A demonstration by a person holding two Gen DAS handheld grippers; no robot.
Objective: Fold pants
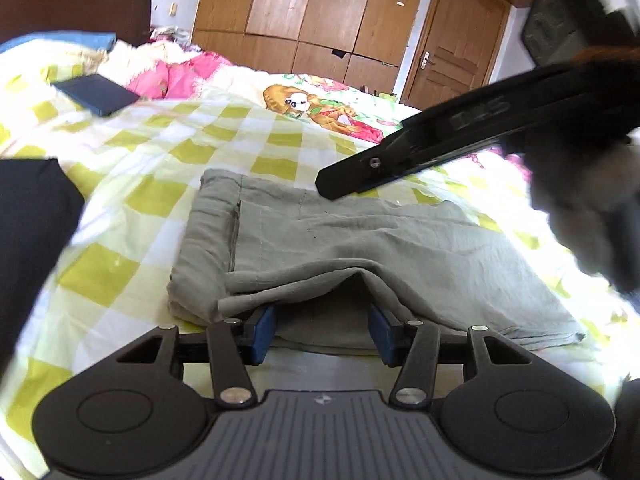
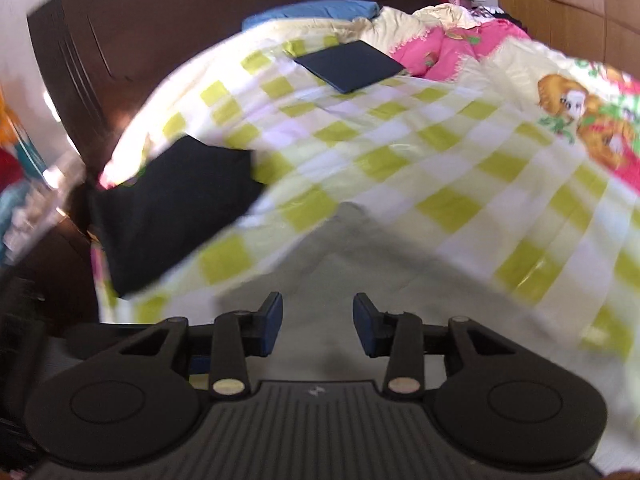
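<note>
Lying folded on the checked bedspread (image 1: 132, 148), the grey pants (image 1: 360, 248) drape over the spread-apart fingers of the left gripper (image 1: 322, 332), while the right gripper (image 2: 318, 326) gapes above their blurred cloth.

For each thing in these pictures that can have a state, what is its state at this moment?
Grey pants: folded, lying on the bed, near edge lifted.
Left tool: open, fingers under the lifted pants edge.
Right tool: open, holding nothing, over grey cloth.
Door: shut.
Wardrobe: doors shut.
Dark blue book: closed, lying flat on the bed.
Black garment: folded, at the bed's edge.
</note>
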